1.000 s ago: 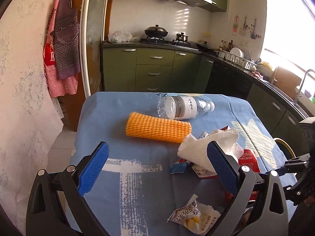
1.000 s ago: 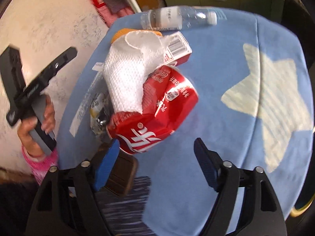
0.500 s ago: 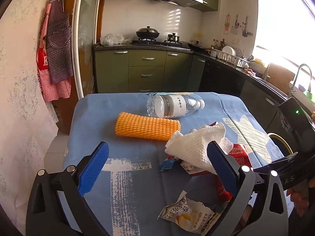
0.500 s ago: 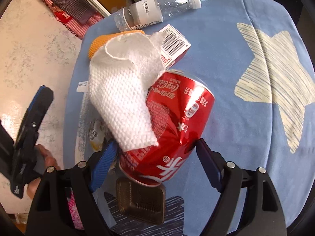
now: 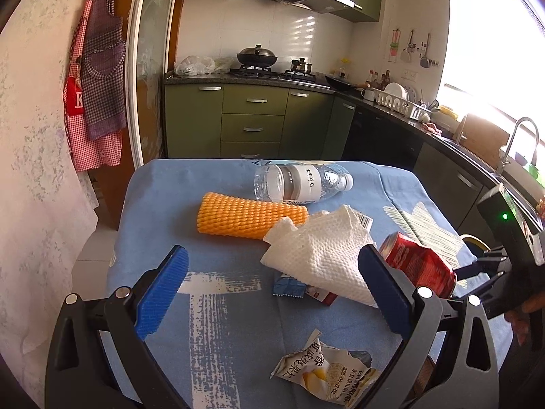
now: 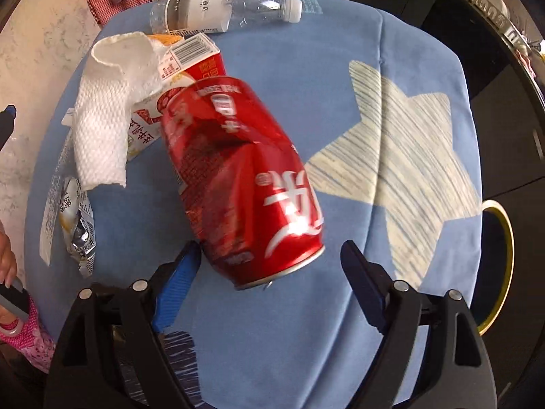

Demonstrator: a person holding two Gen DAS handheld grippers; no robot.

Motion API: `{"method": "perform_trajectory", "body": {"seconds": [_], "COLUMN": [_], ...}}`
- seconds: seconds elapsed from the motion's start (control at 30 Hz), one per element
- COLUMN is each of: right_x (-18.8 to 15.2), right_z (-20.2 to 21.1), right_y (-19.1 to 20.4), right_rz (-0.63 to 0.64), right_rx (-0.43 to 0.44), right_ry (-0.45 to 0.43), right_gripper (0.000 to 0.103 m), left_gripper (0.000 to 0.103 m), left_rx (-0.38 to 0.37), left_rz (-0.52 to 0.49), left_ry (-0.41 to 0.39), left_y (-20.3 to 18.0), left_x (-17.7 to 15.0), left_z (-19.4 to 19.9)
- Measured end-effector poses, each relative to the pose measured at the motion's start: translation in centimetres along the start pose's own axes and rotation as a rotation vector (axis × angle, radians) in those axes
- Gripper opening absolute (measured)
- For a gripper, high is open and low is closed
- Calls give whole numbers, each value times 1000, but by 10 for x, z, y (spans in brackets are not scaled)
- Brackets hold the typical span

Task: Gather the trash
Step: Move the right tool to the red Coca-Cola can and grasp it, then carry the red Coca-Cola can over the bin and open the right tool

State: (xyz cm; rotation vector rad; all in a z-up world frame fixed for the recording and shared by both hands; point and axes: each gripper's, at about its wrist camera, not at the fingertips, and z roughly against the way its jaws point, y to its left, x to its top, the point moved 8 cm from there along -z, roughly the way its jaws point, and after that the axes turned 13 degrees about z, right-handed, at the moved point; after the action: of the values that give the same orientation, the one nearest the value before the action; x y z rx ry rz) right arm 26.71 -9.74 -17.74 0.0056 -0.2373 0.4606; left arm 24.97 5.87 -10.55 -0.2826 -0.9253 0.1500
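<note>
A dented red cola can (image 6: 242,184) lies on the blue tablecloth (image 6: 323,78); its base sits between the open fingers of my right gripper (image 6: 269,286). The left finger pad (image 6: 177,289) is next to the can. The can also shows in the left wrist view (image 5: 419,266). A white paper towel (image 5: 320,252) drapes over a red-and-white carton (image 6: 190,64). An orange foam net sleeve (image 5: 248,214), a clear plastic bottle (image 5: 299,184) and a torn snack wrapper (image 5: 323,375) lie on the cloth. My left gripper (image 5: 272,289) is open and empty above the near side.
A bin with a yellow rim (image 6: 500,266) stands off the table's right edge. Green kitchen cabinets (image 5: 252,122) and a counter with a sink (image 5: 517,156) lie beyond. Aprons (image 5: 95,85) hang at the left.
The can has rolled or turned out from under the paper towel and lies clear of it, with the right gripper's fingers around its base. The left gripper has drawn back and risen a little.
</note>
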Motion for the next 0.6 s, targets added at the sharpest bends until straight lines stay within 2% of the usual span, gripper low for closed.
{"method": "perform_trajectory", "body": {"seconds": [0.13, 0.3, 0.33, 0.4, 0.6], "right_x": [22, 47, 56, 58, 44], "right_z": [3, -16, -20, -27, -20], "right_y": [4, 7, 10, 8, -8], "right_rz": [135, 254, 264, 267, 233], "right_rx": [-52, -114, -121, -97, -55], "right_ry": [-9, 39, 46, 61, 35], "right_gripper": [85, 86, 84, 71, 70], "left_gripper": [98, 98, 98, 98, 98], "left_rx": [9, 10, 10, 10, 7], "left_rz": [-8, -10, -9, -9, -16], "left_ry": [6, 5, 6, 9, 12], "left_y": [-1, -1, -1, -1, -2], "left_x": [-2, -3, -3, -3, -5], "left_z": [-3, -3, -3, -4, -5]}}
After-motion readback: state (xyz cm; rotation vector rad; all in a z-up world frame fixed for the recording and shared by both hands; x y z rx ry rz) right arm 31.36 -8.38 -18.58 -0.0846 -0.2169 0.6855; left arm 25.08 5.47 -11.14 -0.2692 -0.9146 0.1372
